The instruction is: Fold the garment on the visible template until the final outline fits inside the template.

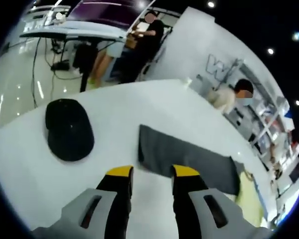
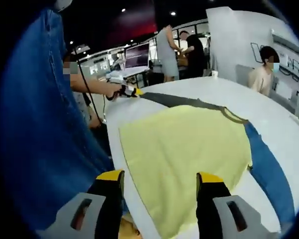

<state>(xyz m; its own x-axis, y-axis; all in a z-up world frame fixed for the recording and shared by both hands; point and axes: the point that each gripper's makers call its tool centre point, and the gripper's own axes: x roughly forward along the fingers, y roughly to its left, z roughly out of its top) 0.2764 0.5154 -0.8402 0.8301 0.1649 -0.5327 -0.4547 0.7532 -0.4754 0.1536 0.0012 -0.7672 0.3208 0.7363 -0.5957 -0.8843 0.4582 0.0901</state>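
The yellow garment (image 2: 184, 159) lay spread flat on the white desk (image 2: 284, 124), just ahead of the right claw (image 2: 159, 181), which hovered released with its jaws apart. A blue sleeve (image 2: 269, 169) trailed off to the right. The left claw (image 1: 152, 174), also released, hung over the desk just short of a grey template (image 1: 189, 159), near a black cap (image 1: 68, 129).

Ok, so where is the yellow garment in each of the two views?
Left gripper view: the yellow garment is a small pale patch at the lower right, past the far end of the dark grey sheet.
Right gripper view: it lies spread flat across the middle on the white table.
Shared landmark: the dark grey sheet, here a thin strip along the garment's far edge.
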